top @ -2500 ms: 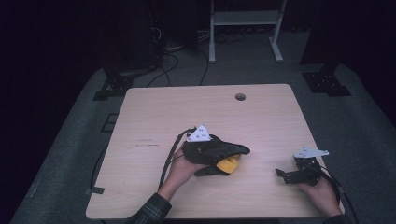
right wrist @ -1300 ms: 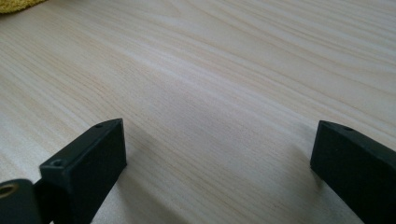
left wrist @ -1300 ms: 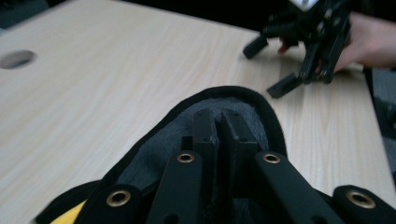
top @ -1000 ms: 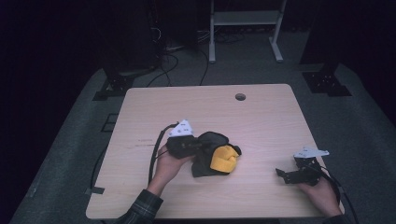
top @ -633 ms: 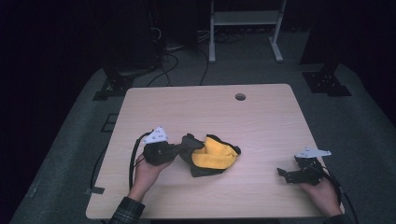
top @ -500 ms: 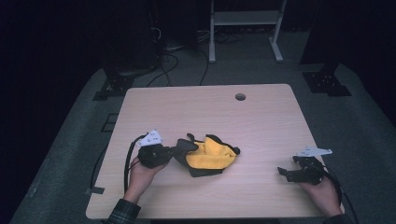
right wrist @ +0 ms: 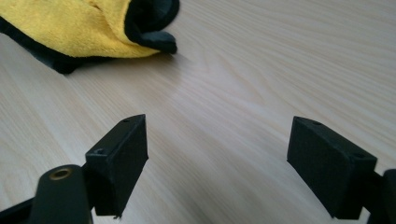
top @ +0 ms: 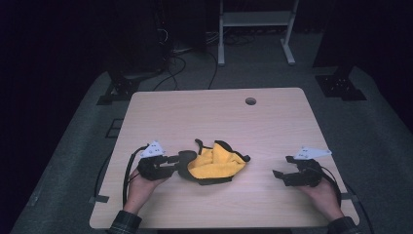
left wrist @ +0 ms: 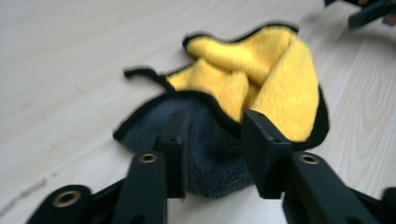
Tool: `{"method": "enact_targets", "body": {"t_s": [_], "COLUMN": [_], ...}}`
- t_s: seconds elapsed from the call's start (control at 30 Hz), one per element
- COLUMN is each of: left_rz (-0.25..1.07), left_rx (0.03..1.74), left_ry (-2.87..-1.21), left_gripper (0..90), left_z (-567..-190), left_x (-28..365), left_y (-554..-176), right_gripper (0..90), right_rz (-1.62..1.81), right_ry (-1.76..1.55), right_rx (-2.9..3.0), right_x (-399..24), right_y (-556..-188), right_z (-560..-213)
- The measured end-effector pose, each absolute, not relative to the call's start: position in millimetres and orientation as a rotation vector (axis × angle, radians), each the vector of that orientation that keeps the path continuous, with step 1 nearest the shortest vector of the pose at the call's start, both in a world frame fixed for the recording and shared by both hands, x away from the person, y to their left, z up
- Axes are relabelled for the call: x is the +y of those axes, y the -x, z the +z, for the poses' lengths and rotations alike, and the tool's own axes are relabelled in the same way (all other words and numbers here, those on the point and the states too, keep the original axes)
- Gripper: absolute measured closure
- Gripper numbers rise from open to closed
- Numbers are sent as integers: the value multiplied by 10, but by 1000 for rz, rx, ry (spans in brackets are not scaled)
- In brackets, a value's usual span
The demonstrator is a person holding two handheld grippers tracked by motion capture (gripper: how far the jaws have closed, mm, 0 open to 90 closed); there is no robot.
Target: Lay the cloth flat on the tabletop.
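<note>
Left gripper [left wrist: 212, 154] just opening, jaws parted over cloth [left wrist: 243, 93] edge – right gripper [right wrist: 217, 161] wide, released.

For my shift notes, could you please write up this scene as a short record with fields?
Surface: light wooden table with a round hole near its far edge
Item: crumpled yellow and dark grey cloth with black trim, lying mid-table
Left tool: at the cloth's grey edge; jaws just opening, apart above the grey part, not pressing it
Right tool: off to the right, clear of the cloth; jaws wide apart, lately closing a little, nothing between them
</note>
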State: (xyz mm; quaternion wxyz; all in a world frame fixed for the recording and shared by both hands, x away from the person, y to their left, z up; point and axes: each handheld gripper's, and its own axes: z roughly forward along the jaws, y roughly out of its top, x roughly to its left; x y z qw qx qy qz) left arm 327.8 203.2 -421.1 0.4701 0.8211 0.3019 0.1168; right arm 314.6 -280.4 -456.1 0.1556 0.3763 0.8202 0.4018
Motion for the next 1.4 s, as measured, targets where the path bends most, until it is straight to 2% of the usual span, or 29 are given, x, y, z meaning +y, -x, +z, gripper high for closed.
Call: {"method": "enact_targets", "body": {"t_s": [0.13,0.27,0.63,0.9,1.13,1.4], "left_rz": [305,309,342,375,356,298], "left_rx": [745,760,815,877,924,925], "left_ry": [-1995,-2016,-2186,-2216,-2173,-2152], "left_gripper": [512,457,421,512,524,673], "left_z": [-4146,-4177,-4402,-4456,-4475,-4478], "left_x": [1971,1855,1537,1759,1928,1990], "left_y": [-3302,-3400,-3665,-3654,-3698,-3746], "right_gripper": [194,207,214,215,227,321], "right_rz": [1169,1177,1202,1191,1198,1233], "right_ry": [-1057,-1019,-959,-957,-958,-918], "right_rx": [2376,2397,2449,2458,2460,2482], "right_x": [-2647,-2491,-2208,-2171,-2173,-2141], "right_y": [-3220,-3282,-3451,-3512,-3520,-3595], "right_z": [-4537,-4533,-4544,-4588,-4592,-4593]}}
